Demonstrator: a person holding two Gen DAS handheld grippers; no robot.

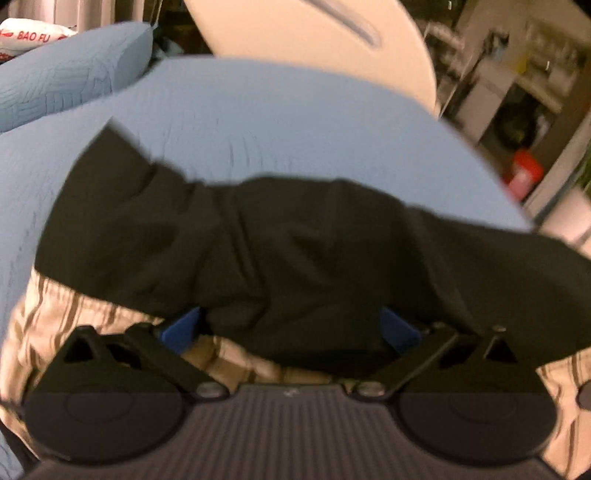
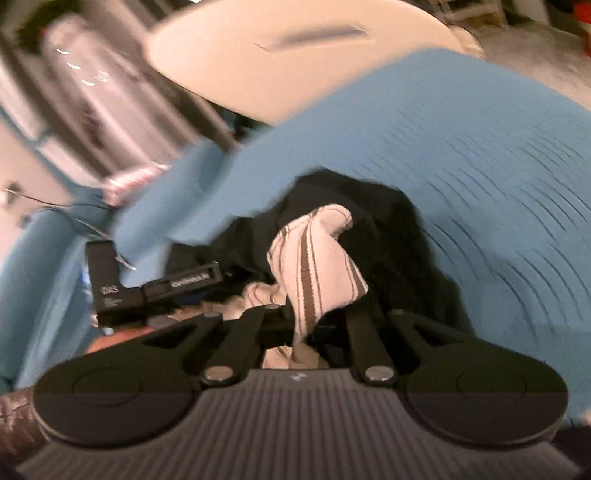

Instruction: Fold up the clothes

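Lettering "BAO FU" is read on a white bag [image 1: 27, 35] behind the bed [image 1: 295, 122]. Left gripper [image 1: 291, 325] is spread wide over a black garment [image 1: 258, 240]; right gripper [image 2: 310, 321], angled downward, is clamped on striped cloth [image 2: 317, 258].

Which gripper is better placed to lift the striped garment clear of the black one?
Right. The right gripper is already shut on the striped garment, while the left gripper stands open around the black garment.

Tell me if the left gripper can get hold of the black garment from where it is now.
Probably yes. The left gripper is wide open, and the black garment lies draped between its blue fingers on the blue cover. Nothing blocks it; closing should catch a fold, though maybe some striped cloth underneath too.
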